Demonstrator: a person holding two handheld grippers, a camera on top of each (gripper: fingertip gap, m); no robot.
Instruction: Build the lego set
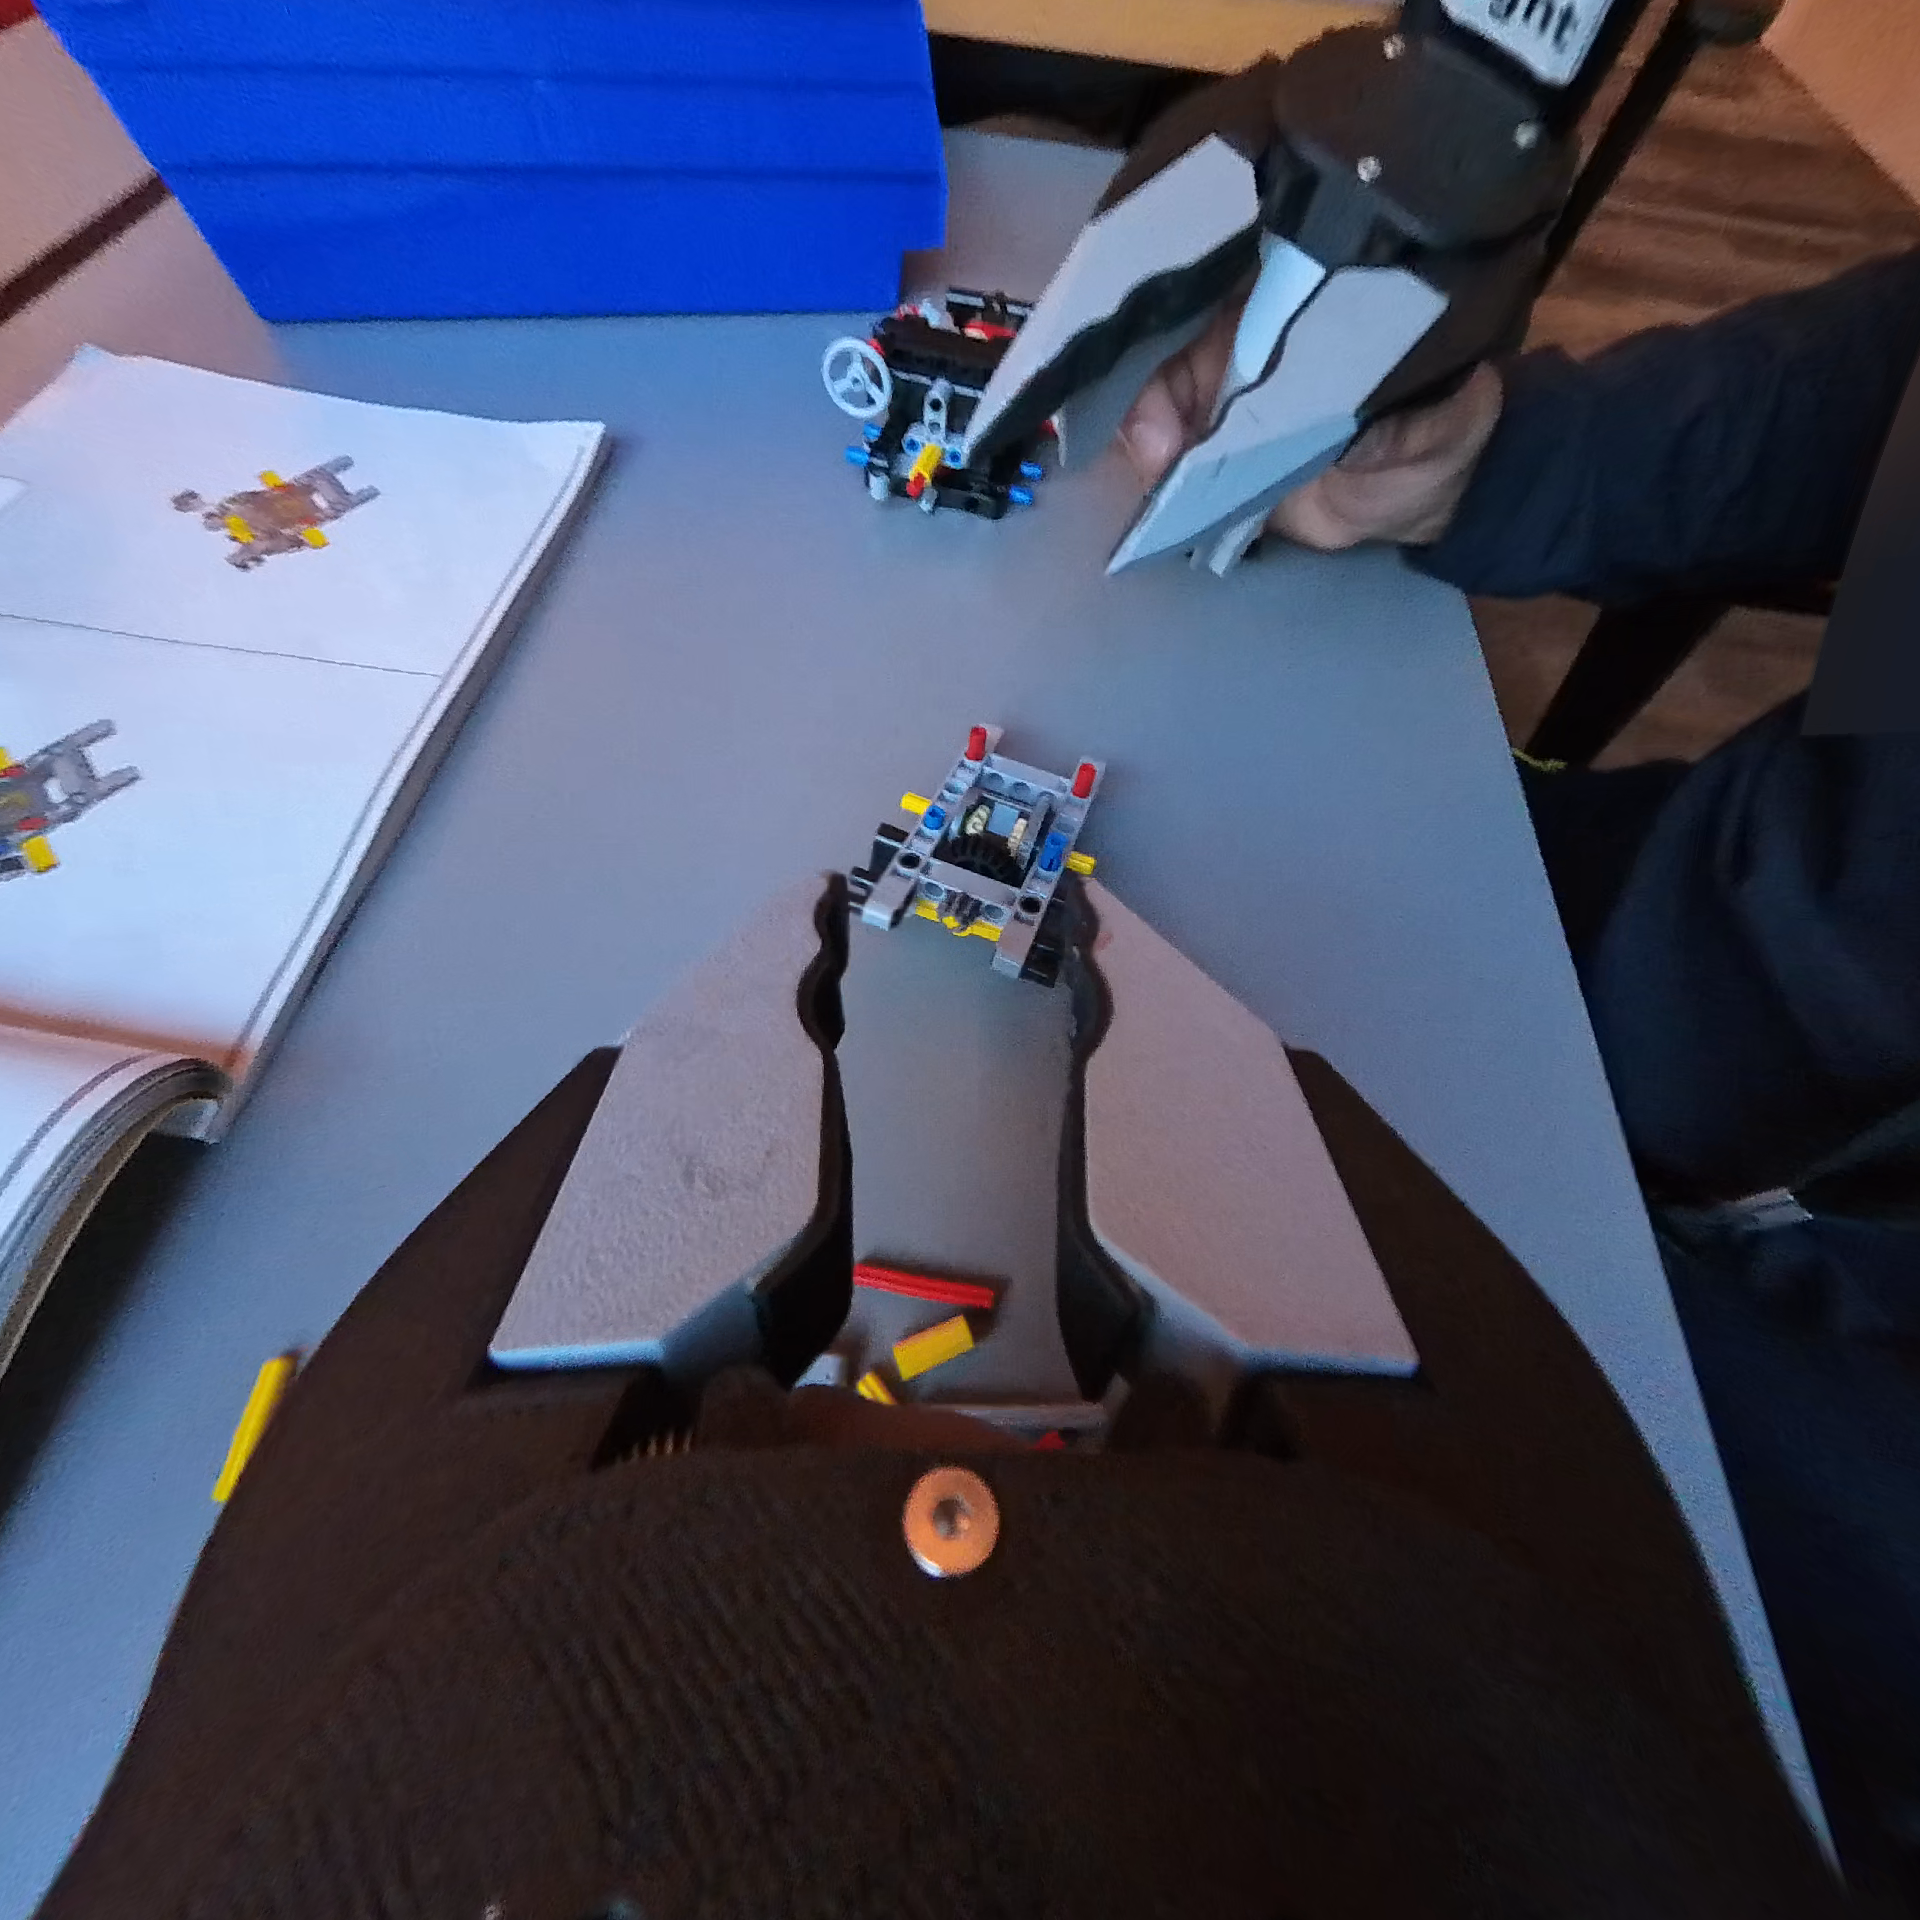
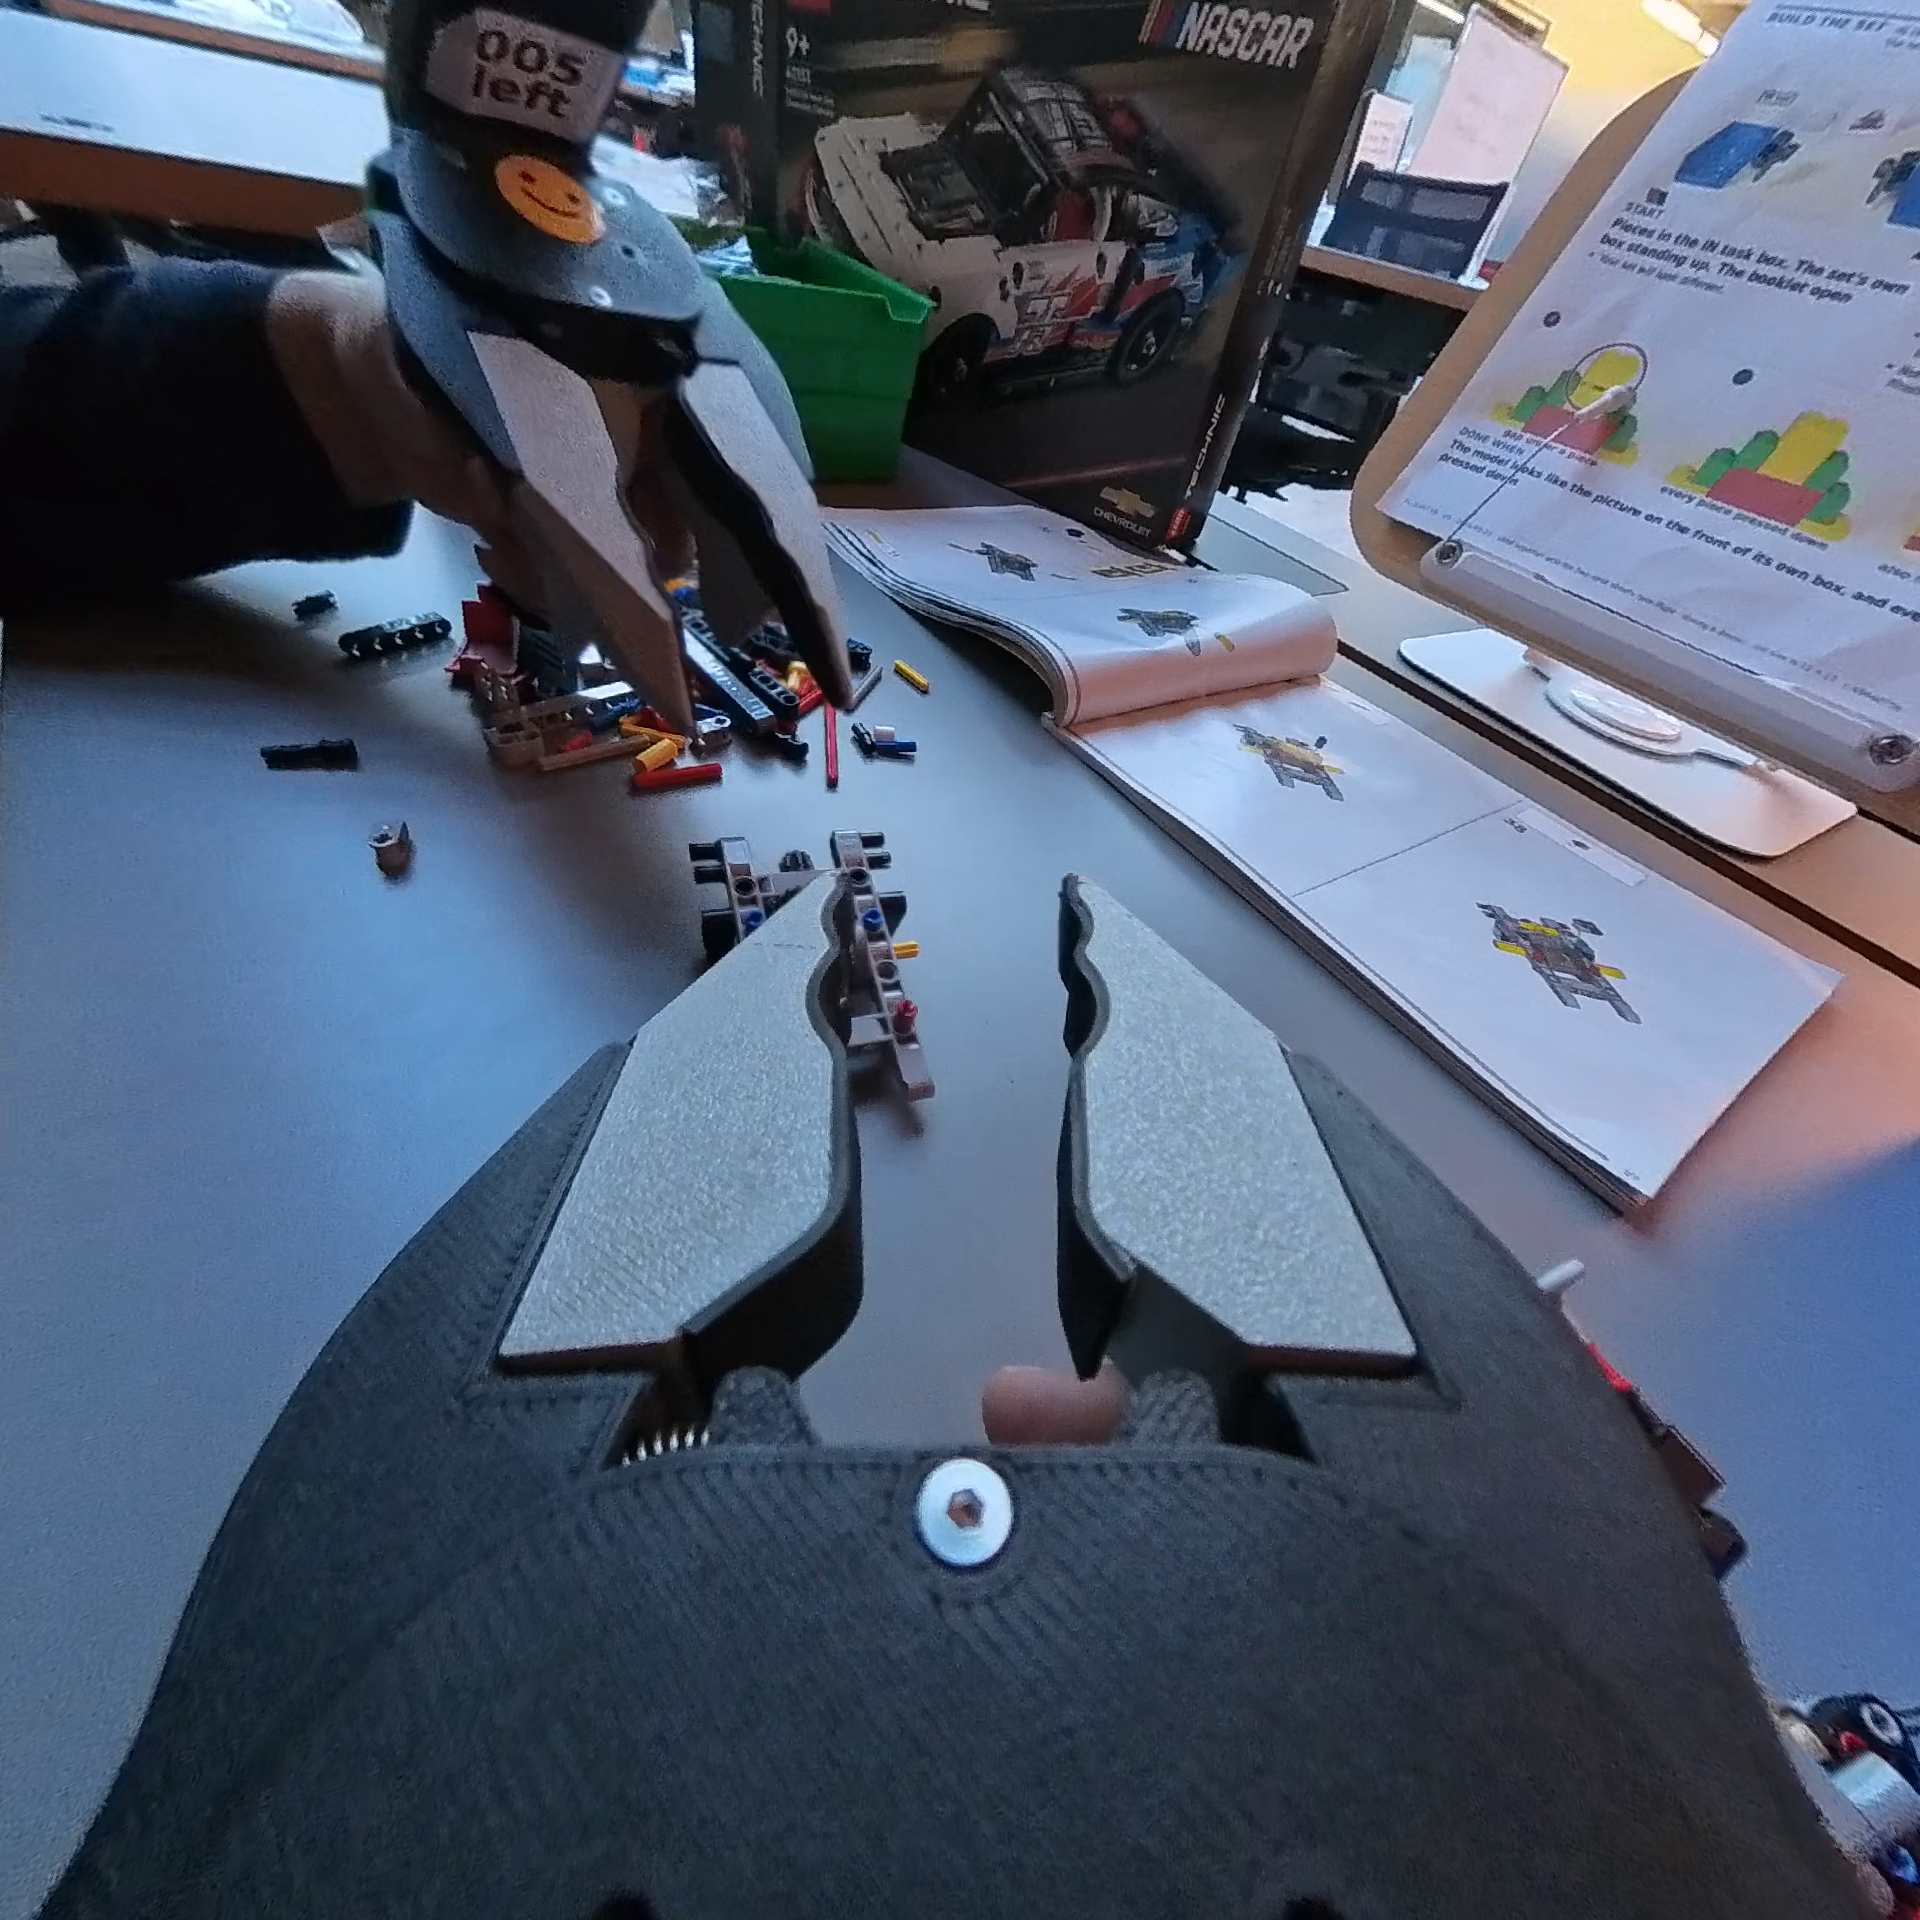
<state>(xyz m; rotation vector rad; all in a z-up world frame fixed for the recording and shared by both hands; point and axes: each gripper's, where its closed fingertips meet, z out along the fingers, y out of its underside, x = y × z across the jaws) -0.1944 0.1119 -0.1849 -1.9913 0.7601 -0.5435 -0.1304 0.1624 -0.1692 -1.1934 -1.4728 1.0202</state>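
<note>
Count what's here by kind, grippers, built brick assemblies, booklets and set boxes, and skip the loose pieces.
Grippers: 2, left gripper and right gripper
Built brick assemblies: 2, grey frame and black assembly with a steering wheel
Booklets: 1, open booklet
Set boxes: 1, set box
Total: 6

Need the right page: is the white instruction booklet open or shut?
Open: the white instruction booklet lies spread on the grey table, pages showing.

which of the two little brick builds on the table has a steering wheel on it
The far black build beside the blue bin: a pale steering wheel sticks out of its side. The nearer grey frame build has none.
</note>
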